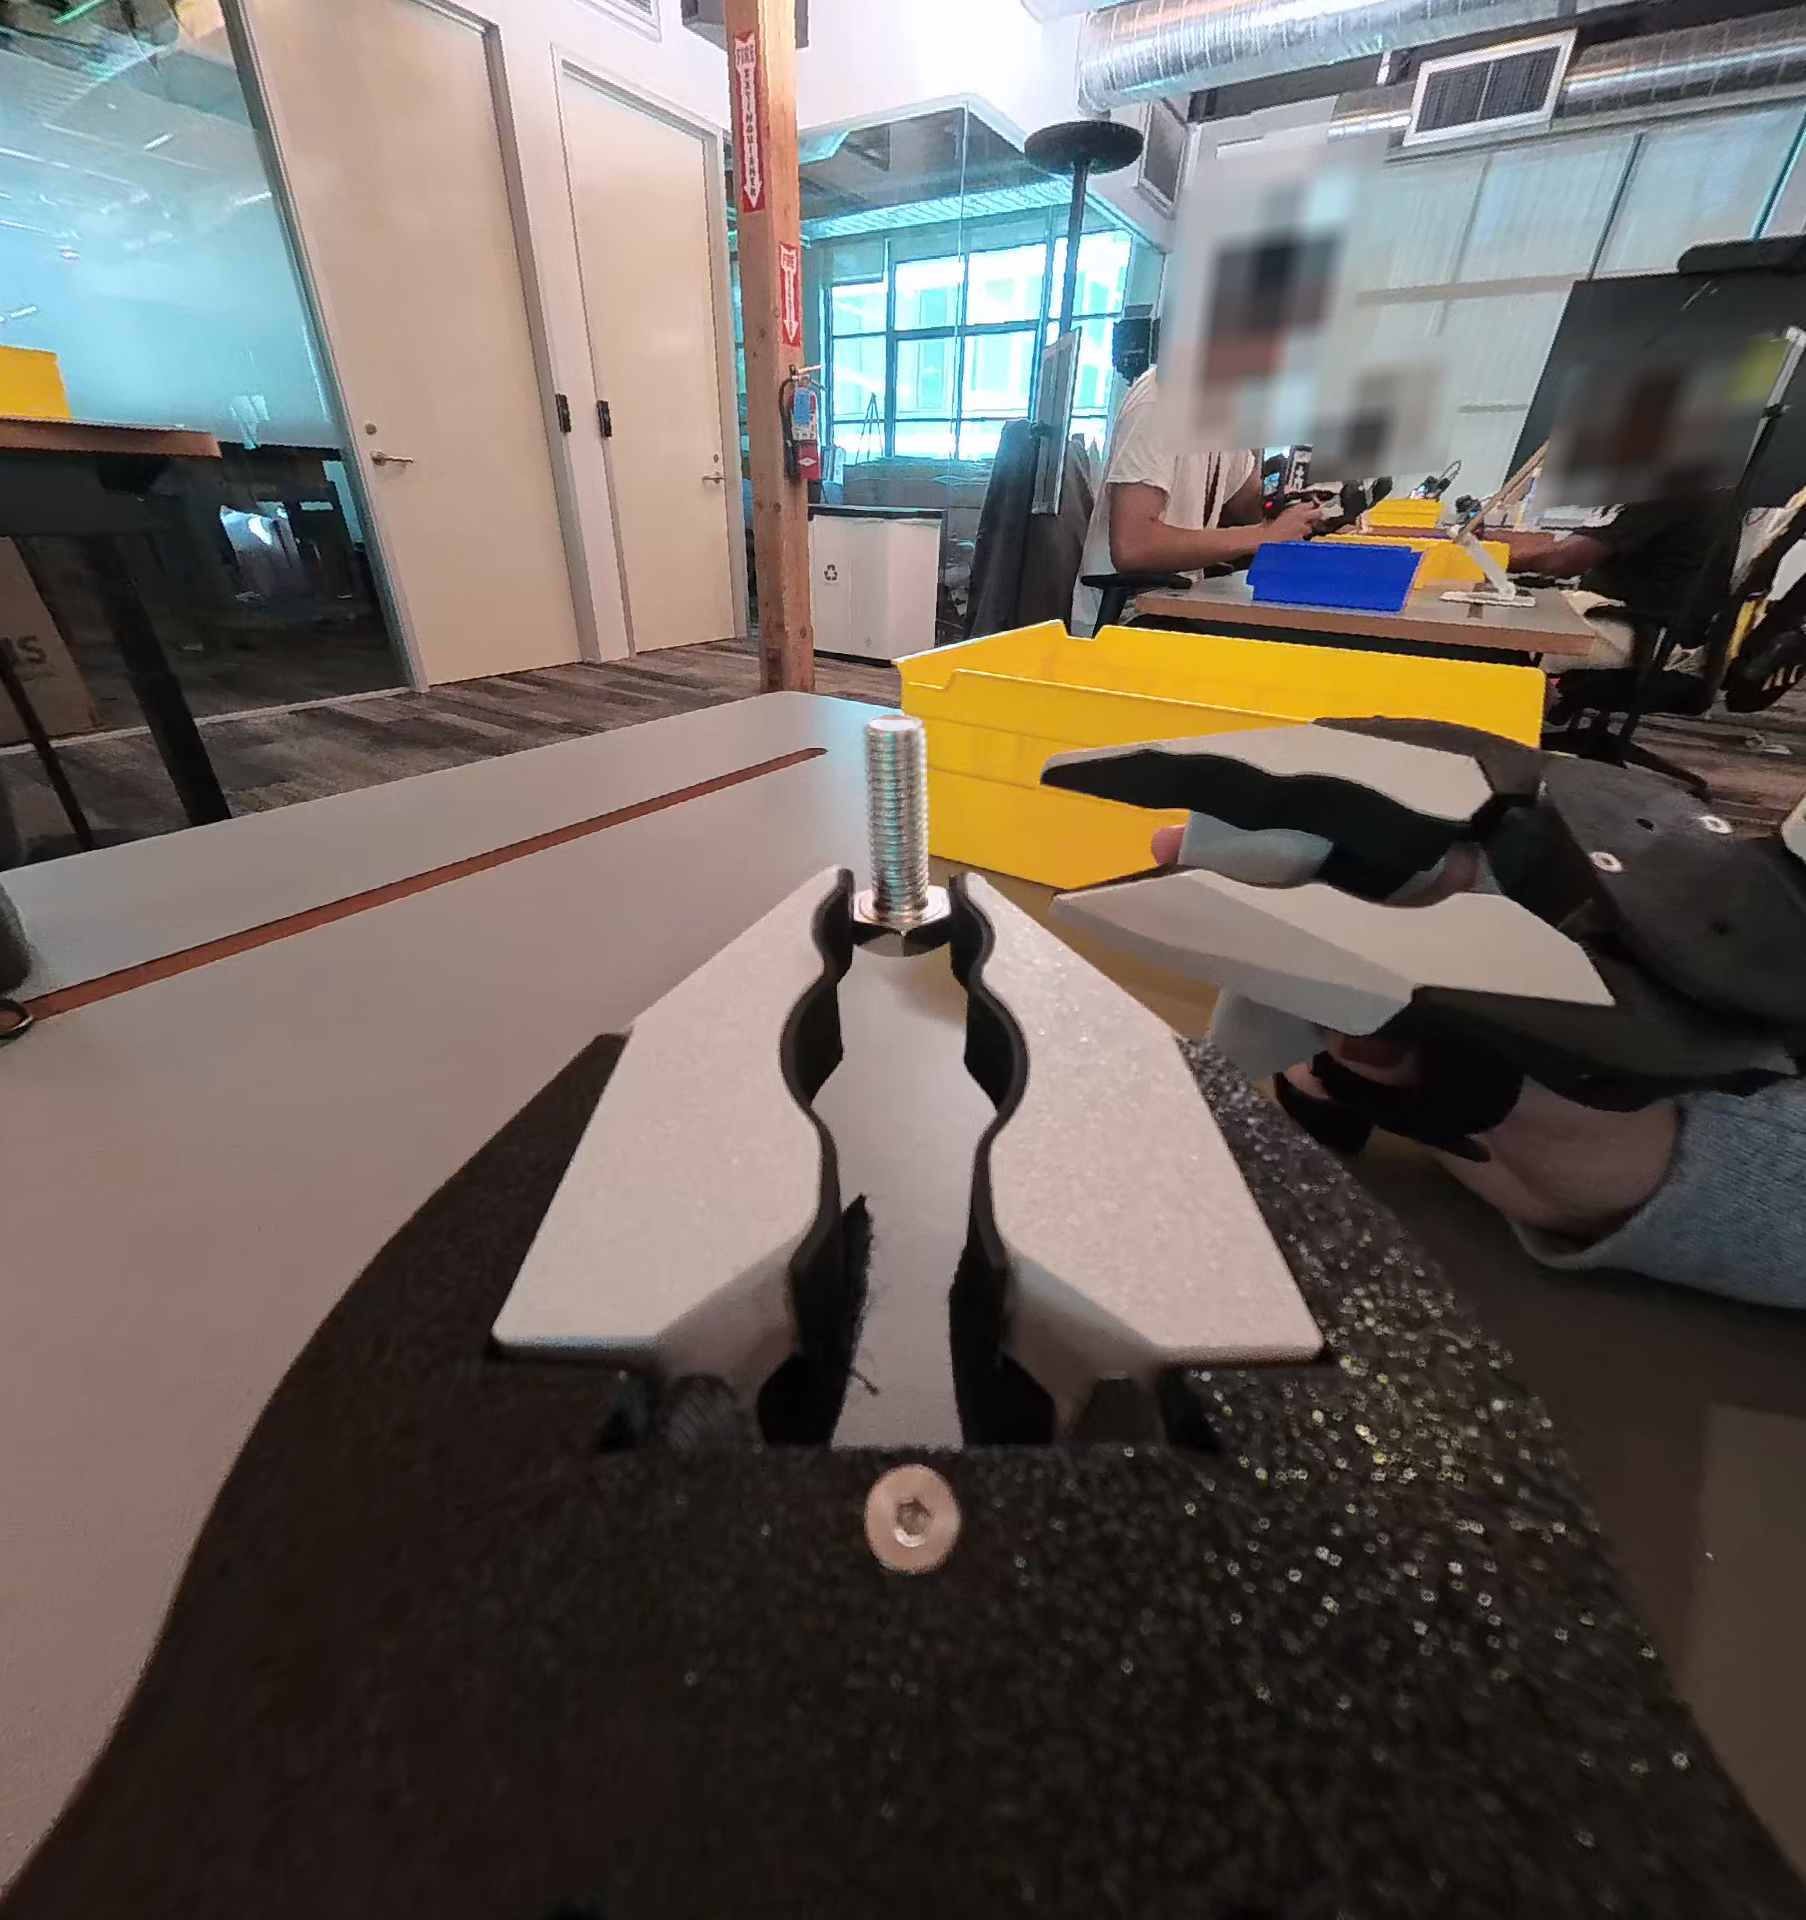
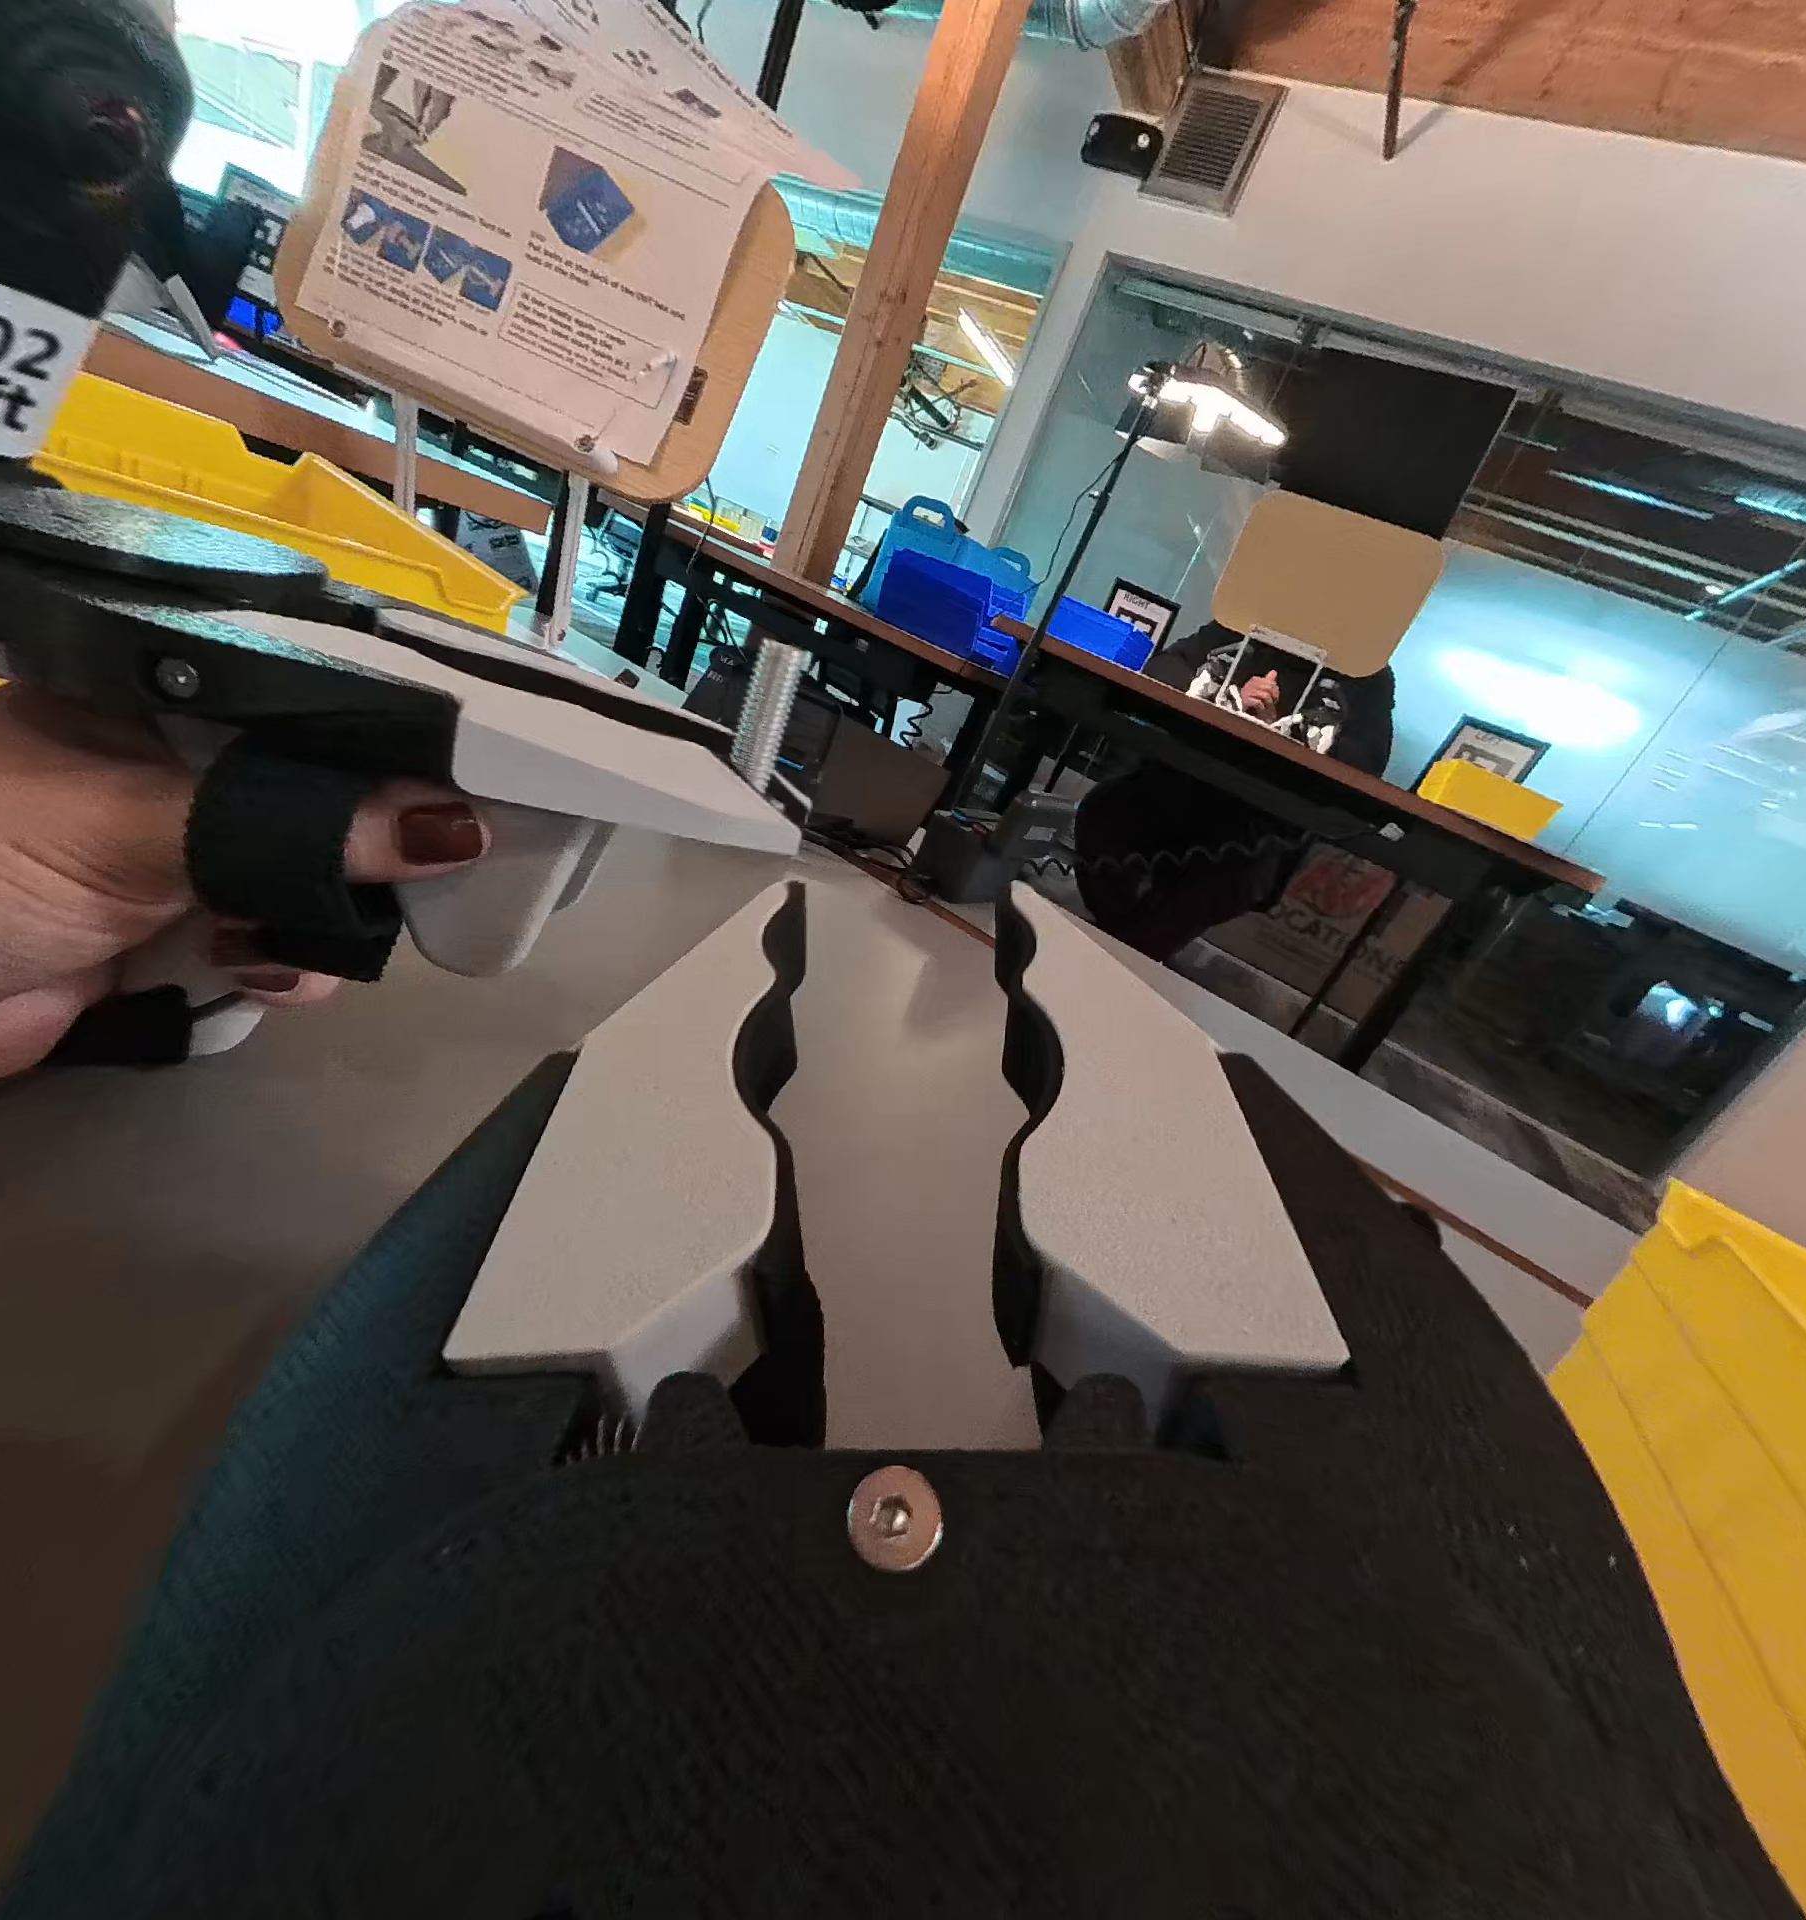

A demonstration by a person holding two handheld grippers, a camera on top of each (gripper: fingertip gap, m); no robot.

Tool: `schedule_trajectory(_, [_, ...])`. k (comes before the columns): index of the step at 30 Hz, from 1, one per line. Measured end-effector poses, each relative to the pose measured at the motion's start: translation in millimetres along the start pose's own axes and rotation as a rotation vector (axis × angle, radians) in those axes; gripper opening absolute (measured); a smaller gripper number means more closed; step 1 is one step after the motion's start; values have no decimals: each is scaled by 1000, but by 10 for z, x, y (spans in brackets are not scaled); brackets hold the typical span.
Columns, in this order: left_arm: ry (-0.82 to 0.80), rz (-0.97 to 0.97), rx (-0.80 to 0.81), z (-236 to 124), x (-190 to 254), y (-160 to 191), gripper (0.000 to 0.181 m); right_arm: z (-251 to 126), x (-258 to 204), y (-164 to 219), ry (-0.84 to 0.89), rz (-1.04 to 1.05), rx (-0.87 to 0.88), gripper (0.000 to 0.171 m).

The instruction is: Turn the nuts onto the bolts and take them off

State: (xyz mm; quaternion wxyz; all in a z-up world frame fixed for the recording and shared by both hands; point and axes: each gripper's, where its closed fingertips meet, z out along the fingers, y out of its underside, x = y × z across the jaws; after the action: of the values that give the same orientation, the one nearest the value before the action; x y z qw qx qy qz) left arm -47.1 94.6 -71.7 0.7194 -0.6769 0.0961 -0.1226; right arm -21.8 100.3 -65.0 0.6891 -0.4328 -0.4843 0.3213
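Observation:
A silver bolt point(image 1: 896, 810) stands upright with its thread up, its hex head pinched between the tips of my left gripper point(image 1: 899, 906), which rests low over the grey table point(image 1: 307, 1039). My right gripper point(image 1: 1070, 842) hovers just right of the bolt, turned on its side, jaws apart and empty. In the right wrist view my right gripper point(image 2: 899, 904) is open with only table between its fingers. The left gripper point(image 2: 774, 805) and the bolt point(image 2: 769, 707) show there at upper left. No nut shows in either view.
A yellow bin point(image 1: 1190, 717) stands behind the bolt and shows at the right edge of the right wrist view point(image 2: 1730, 1507). Another yellow bin point(image 2: 286, 499) and an instruction sheet on a stand point(image 2: 535, 239) are behind the left gripper. People sit at far tables. The tips of both grippers are at nearly the same place.

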Motion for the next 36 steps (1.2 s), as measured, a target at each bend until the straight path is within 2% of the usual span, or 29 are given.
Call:
schedule_trajectory(17, [37,23,-11,-9,70,13,16,-8,-141,1,-69,-23,-4,32])
schedule_trajectory(22, [21,25,9,-38,37,-13,16,-137,-212,-66,-97,-34,-3,35])
schedule_trajectory(25, [20,36,3,-36,48,-8,16,-496,-346,-195,-150,-1,-28,37])
schedule_trajectory(28, [23,65,-8,-26,79,8,16,-1100,-584,-389,-275,6,-57,36])
schedule_trajectory(30, [20,84,-11,-25,91,13,16,-1587,-836,-445,-419,-9,-99,29])
schedule_trajectory(33, [10,111,-20,-19,95,24,16,-2365,-1321,-149,-691,41,-340,22])
schedule_trajectory(36, [0,121,-22,-29,101,25,16,-2939,-1605,388,-796,90,-635,27])
